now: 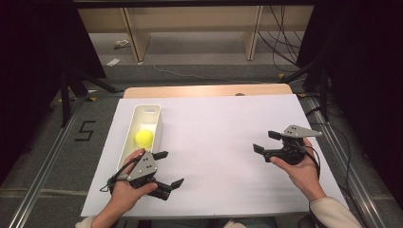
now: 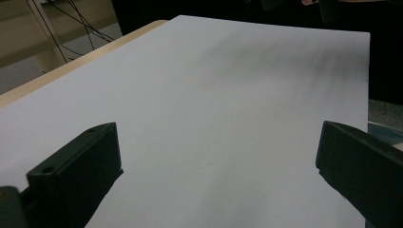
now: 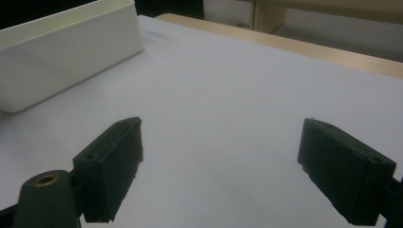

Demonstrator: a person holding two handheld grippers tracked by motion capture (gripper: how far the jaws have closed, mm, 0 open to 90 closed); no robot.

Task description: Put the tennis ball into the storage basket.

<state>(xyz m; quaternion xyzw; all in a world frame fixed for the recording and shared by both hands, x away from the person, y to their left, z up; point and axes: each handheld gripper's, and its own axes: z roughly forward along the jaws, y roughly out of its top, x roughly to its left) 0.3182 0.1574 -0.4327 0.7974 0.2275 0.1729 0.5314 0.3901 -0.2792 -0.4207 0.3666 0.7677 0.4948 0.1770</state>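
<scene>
Covering most of the light wooden table (image 1: 204, 90) is a large white sheet (image 1: 218, 142), with bare wood showing along its far edge. On the grey floor left of the table, a dark mark reading "5" (image 1: 84, 130) is the 1 piece of legible writing; no brand or label can be read on anything else.

A long white plastic bin (image 1: 151, 110) lies on the left part of the sheet, its length running away from the person. Inside it, near the middle, sits a round yellow ball (image 1: 144, 137), resting on the bin's floor and apart from both grippers.

Next come the 2 tools. The left gripper (image 1: 172, 168), black with a grey three-cornered plate on top, is held just beside the near end of the bin, and its jaws stand spread wide with nothing between them; the left gripper view shows bare sheet in the gap. The right gripper (image 1: 267, 141), built the same, is held over the right part of the sheet, well apart from the bin, jaws likewise spread and empty
</scene>
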